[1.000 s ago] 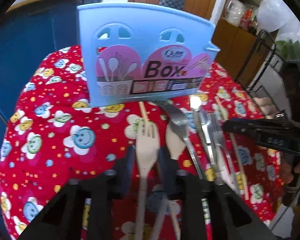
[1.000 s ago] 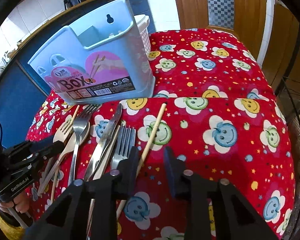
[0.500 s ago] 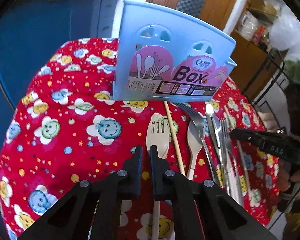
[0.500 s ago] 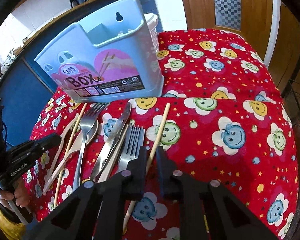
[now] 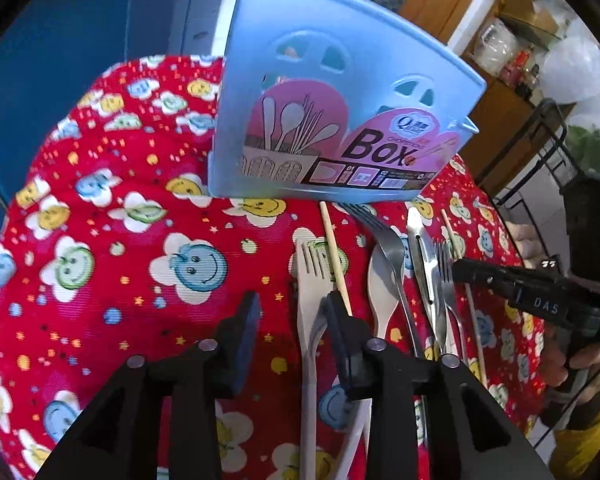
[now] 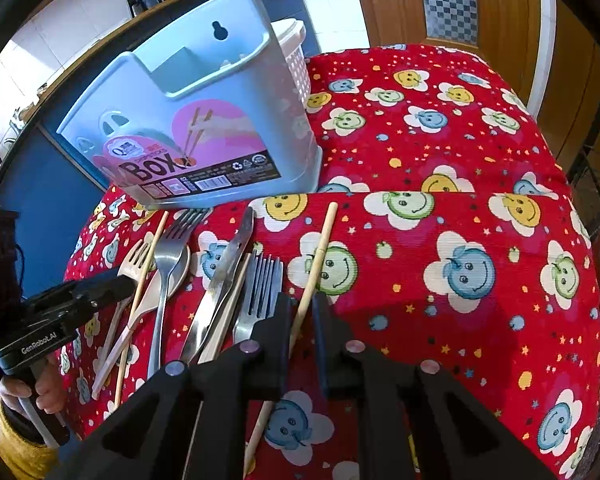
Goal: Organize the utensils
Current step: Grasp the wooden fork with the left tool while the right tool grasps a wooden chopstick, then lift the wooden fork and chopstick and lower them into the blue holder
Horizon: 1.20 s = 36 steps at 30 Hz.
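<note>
Your left tongs (image 5: 292, 312) hang over the red smiley cloth (image 5: 112, 264) with their jaws opening. The wooden fork (image 5: 310, 280) lies in the gap, close against the right-hand finger, and no pad presses on it. A wooden chopstick (image 5: 334, 256) runs just to the right of that fork, passing under the right-hand finger. Beyond it lie a wooden spoon (image 5: 380, 296) and a steel fork (image 5: 384, 240), one across the other.

Your right tongs (image 6: 300, 320) stand nearly clenched around another chopstick (image 6: 318, 256), which runs through the narrow gap between the pads; you cannot tell whether they actually press it. Just to their left lie a second steel fork (image 6: 262, 280) and a table knife (image 6: 230, 264).

The blue utensil box (image 6: 204, 128) stands upright ahead of both tongs, beyond the utensil tips.
</note>
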Available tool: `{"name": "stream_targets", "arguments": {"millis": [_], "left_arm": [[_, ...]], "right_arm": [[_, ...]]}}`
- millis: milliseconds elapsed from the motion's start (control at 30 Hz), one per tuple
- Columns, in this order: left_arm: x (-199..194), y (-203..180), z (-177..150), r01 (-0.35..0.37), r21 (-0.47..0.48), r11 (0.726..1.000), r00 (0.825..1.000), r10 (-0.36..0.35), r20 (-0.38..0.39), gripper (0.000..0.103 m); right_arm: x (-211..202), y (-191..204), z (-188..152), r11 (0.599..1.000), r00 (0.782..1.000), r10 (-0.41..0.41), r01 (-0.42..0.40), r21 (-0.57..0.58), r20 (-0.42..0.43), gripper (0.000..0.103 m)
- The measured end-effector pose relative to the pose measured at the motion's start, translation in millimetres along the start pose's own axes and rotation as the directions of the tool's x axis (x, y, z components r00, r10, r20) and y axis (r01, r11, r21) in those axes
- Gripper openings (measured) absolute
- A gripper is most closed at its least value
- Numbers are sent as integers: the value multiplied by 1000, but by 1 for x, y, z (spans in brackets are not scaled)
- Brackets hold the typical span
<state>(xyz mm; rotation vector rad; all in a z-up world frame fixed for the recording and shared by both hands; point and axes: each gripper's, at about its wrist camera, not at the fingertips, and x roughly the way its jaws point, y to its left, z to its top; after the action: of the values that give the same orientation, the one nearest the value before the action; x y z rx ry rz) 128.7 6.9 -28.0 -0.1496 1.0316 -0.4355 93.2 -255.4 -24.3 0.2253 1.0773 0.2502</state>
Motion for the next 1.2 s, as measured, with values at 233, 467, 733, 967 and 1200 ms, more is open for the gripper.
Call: {"name": "stream_targets", "arguments": {"millis": [233,467,733,967,1200], "left_arm": [[4,-7,1,32,30,999,999,-32,7,12],[-7,-13,1,49,28,998,998,-50,44,4],[-43,-16,3,71,1,997,986,-70,148,4],[-90,-27,14,11,27,1000,946,-20,324,4],[-120,-34,48,-75,52,996,884,43,465,4]], "right_arm": [[2,-1,3,1000,1000,16,-16,12,-5,12],[-7,-4,0,1000,999,24,-24,18,22,6],[-43,0,-6,996,985,79,-84,22,155,6],[-89,18,1,995,932,99,-91,-41,348,6],[-118,35,28,994,866,100,-72,-77,490,6]]}}
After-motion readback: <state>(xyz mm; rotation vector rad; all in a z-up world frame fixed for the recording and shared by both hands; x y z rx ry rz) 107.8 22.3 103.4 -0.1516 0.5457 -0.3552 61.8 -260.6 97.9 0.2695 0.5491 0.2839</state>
